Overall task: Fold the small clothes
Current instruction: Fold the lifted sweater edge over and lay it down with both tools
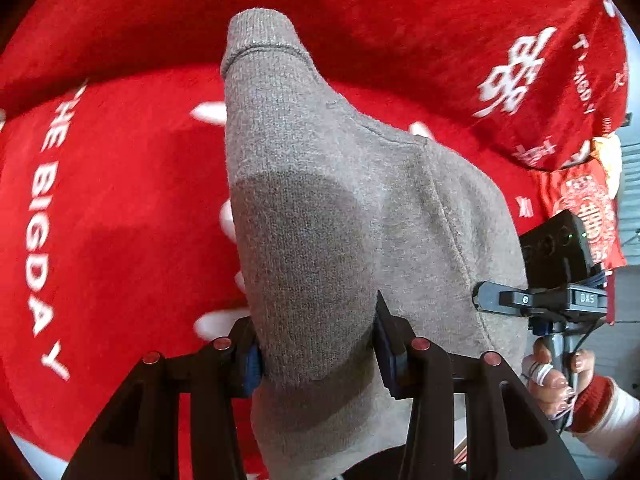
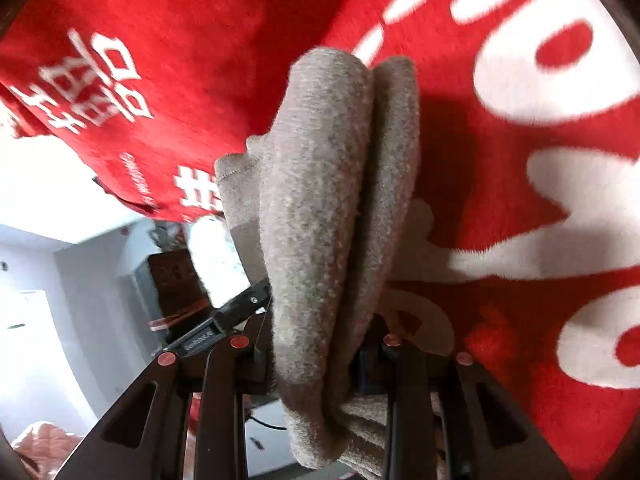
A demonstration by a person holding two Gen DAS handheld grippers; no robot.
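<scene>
- Left side first: my left gripper (image 1: 316, 354) is clamped partway closed on a bunch of the grey knit garment (image 1: 320, 200). Both blue pads (image 1: 251, 364) press into the fabric, so that's a real grip, not just hovering around it.
- From that gripper the garment runs straight away from me along the fingers, long axis pointing up the left wrist view, ending in a ribbed cuff (image 1: 258, 28) at the far tip. Looks like a sleeve or a small sweater, can't say which.
- It's hanging over the red blanket (image 1: 112, 220) with the white lettering. Whether the far end touches the blanket I can't tell.
- Off to the right in that same view I can see my right hand (image 1: 560, 376) on its handle, just beside the garment's right edge.
- Right side: my right gripper (image 2: 320, 360) is pinched even narrower on a doubled-over roll of the same grey knit (image 2: 336, 200), two folds side by side running forward between the fingers.
- So both hands hold one piece, near each other, each with the cloth trailing ahead of it. My guess is the next move is laying it flat on the blanket, and the left has more free length to steer.
</scene>
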